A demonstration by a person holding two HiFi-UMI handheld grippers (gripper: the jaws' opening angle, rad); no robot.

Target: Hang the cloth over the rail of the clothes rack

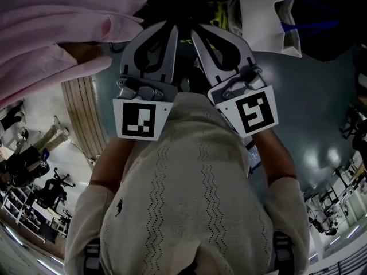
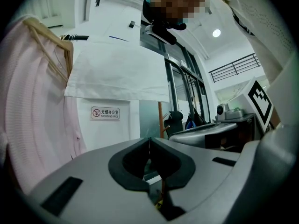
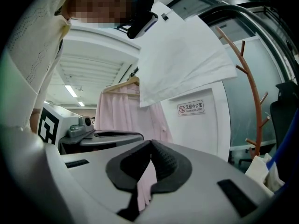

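Note:
The white cloth point(image 1: 269, 16) hangs folded at the top right of the head view, apart from both grippers. The left gripper view shows this cloth point(image 2: 117, 73) draped from a dark rail point(image 2: 77, 37), and in the right gripper view the cloth point(image 3: 182, 55) hangs high above the jaws. My left gripper point(image 1: 169, 27) and right gripper point(image 1: 198, 32) are held side by side in front of my chest, tips pointing up. The left gripper point(image 2: 149, 140) is shut with nothing in it. The right gripper point(image 3: 150, 143) is also shut and holds nothing.
A pink garment point(image 1: 51, 33) on a wooden hanger point(image 2: 46, 34) hangs at the left, close to my left gripper. A brown coat stand point(image 3: 254, 92) rises at the right, by a white wall with a no-smoking sign point(image 2: 105, 113). Bags point(image 3: 266, 171) lie low at the right.

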